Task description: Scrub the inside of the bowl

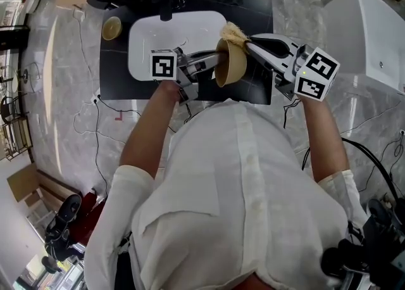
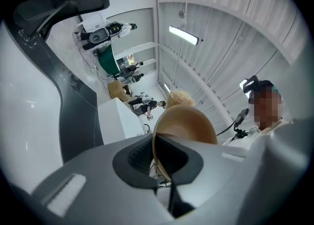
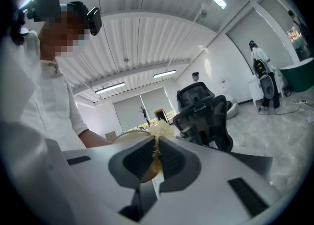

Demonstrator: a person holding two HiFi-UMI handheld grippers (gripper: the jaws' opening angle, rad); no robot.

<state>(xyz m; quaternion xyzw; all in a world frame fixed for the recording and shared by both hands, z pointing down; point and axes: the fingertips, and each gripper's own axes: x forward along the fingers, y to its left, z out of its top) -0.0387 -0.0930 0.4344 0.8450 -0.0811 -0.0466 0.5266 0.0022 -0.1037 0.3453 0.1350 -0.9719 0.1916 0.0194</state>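
Observation:
A tan bowl (image 1: 231, 67) is held up on its side above the black table top, and my left gripper (image 1: 217, 61) is shut on its rim. In the left gripper view the rim (image 2: 158, 156) runs between the dark pads, and the bowl (image 2: 189, 123) rises beyond them. My right gripper (image 1: 245, 42) comes in from the right, shut on a pale yellow fibrous scrubber (image 1: 234, 33) that rests at the bowl's upper edge. The right gripper view shows the scrubber (image 3: 158, 131) pinched between the pads, with the bowl (image 3: 126, 135) just behind it.
A white basin (image 1: 158, 35) lies on the black table top (image 1: 253, 10) behind the bowl. A second small tan bowl (image 1: 112, 28) stands at the table's left. A white box (image 1: 367, 35) is at the right. Cables trail on the marble floor (image 1: 82, 118).

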